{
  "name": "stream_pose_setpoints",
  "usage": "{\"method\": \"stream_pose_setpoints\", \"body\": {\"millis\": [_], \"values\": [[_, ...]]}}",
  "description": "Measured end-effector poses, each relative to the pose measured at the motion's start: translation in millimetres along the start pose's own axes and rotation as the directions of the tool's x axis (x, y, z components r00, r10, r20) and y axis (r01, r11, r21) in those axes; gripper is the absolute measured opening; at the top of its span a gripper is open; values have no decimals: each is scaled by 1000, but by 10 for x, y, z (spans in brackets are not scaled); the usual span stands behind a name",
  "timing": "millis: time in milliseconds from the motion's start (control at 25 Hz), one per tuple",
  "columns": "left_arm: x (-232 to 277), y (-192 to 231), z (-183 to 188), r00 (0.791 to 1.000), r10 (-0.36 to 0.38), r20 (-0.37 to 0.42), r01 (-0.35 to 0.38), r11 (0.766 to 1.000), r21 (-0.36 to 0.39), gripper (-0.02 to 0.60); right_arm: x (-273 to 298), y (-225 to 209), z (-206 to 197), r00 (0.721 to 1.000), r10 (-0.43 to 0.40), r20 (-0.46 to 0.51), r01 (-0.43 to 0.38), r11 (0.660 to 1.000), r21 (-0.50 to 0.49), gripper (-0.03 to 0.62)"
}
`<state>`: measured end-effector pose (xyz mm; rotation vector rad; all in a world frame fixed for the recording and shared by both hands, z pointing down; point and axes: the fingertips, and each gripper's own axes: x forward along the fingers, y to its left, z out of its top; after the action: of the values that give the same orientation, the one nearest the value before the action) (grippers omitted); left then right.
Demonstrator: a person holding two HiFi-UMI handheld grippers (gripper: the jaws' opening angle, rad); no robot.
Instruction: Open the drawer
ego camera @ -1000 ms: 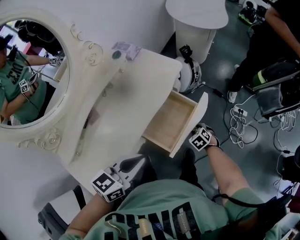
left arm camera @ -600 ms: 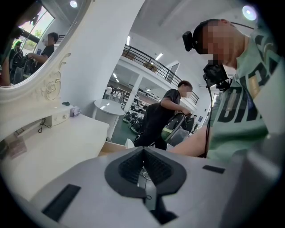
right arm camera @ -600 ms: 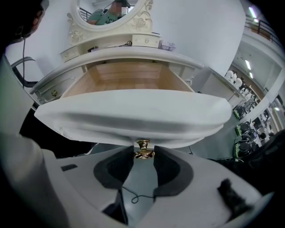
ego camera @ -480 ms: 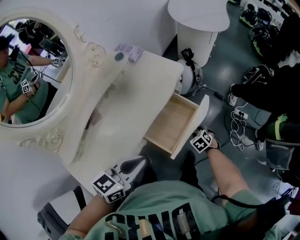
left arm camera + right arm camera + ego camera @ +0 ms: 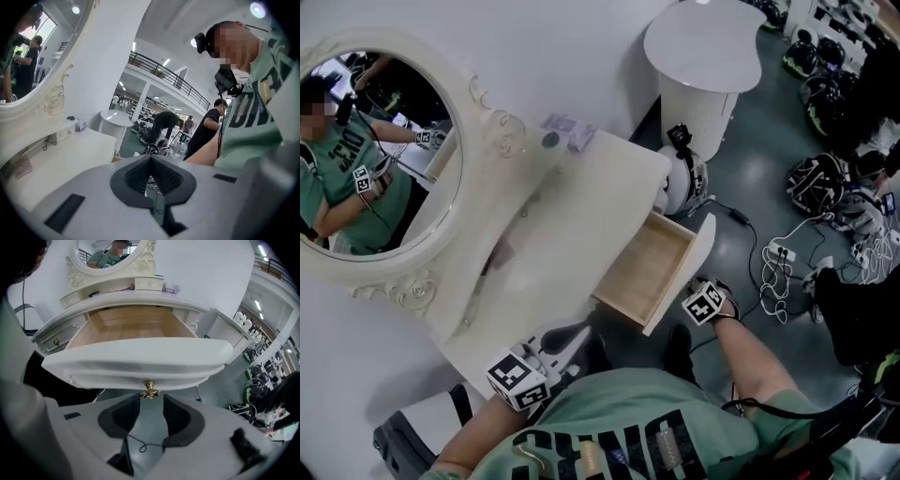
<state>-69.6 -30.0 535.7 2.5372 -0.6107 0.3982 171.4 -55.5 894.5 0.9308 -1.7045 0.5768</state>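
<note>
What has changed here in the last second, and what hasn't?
The right hand-held gripper is opening its jaws, letting go of the gold knob, which sits between their tips. A bystander who stood by the floor cables has walked off. The drawer stays pulled out as before, and the left hand-held gripper stays shut and empty.

Left tongs closed, nearly level.
</note>
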Motion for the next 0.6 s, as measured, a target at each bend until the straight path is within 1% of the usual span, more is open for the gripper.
{"method": "stream_pose_setpoints", "body": {"millis": [160,320,480,600], "values": [[75,-45,165,1000,-20,12,20,1000,20,9,-174,19,-82,1000,13,20,-13,1000,-25,161],[176,-90,394,998,-43,34,41,998,50,9,-432,-22,65,994,41,102,-40,999,-8,161],[268,-166,600,997,-58,53,54,996,71,9,-803,-140,280,977,62,204,-67,998,17,160],[297,-201,735,996,-47,72,41,996,85,9,-1032,-282,485,956,78,281,-91,995,35,160]]}}
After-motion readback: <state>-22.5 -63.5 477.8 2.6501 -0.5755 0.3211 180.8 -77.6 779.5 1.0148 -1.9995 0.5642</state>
